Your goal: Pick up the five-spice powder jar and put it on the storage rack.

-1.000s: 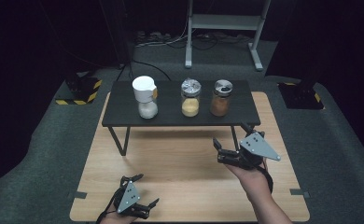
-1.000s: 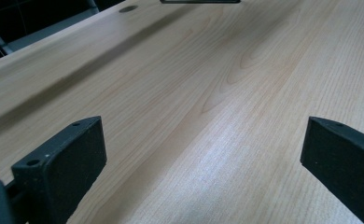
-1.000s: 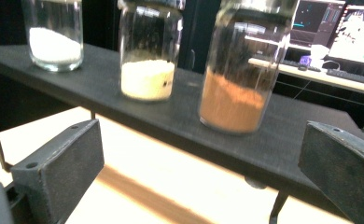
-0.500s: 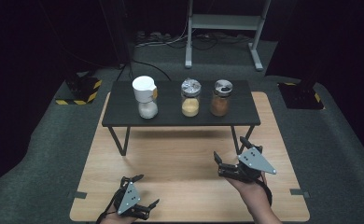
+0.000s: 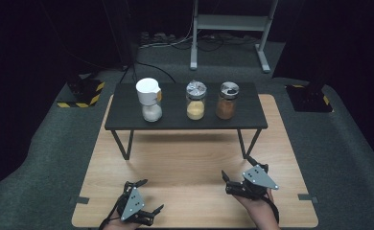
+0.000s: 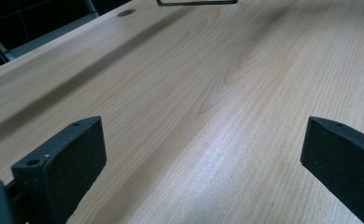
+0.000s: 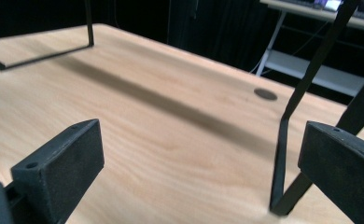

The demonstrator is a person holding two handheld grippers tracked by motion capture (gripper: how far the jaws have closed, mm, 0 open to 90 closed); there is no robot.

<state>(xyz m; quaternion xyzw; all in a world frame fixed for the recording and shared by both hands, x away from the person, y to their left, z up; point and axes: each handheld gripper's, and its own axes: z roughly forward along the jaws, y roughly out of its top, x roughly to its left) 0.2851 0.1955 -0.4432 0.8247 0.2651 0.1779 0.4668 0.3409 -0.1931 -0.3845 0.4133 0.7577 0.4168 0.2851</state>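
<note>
Three jars stand in a row on a low black shelf (image 5: pixel 127 120): a white-lidded jar of white grains (image 5: pixel 149 99), a jar of yellow powder (image 5: pixel 195 100) and a jar of brown powder (image 5: pixel 227 100). My left gripper (image 5: pixel 151 195) rests open low over the wooden table near its front left, with bare wood between its jaws (image 6: pixel 203 154). My right gripper (image 5: pixel 236 168) is open near the front right, held in a hand, and nothing is between its jaws (image 7: pixel 201 158). It points toward the shelf's right leg (image 7: pixel 283 154).
The wooden table (image 5: pixel 185 163) sits on grey carpet. The shelf's thin black legs (image 5: pixel 122 143) stand on the wood between the grippers and the jars. A metal frame (image 5: pixel 233 24) and cables lie on the dark floor behind.
My right gripper has drawn back toward the table's front edge and sunk lower. The left gripper and the jars have stayed put.
</note>
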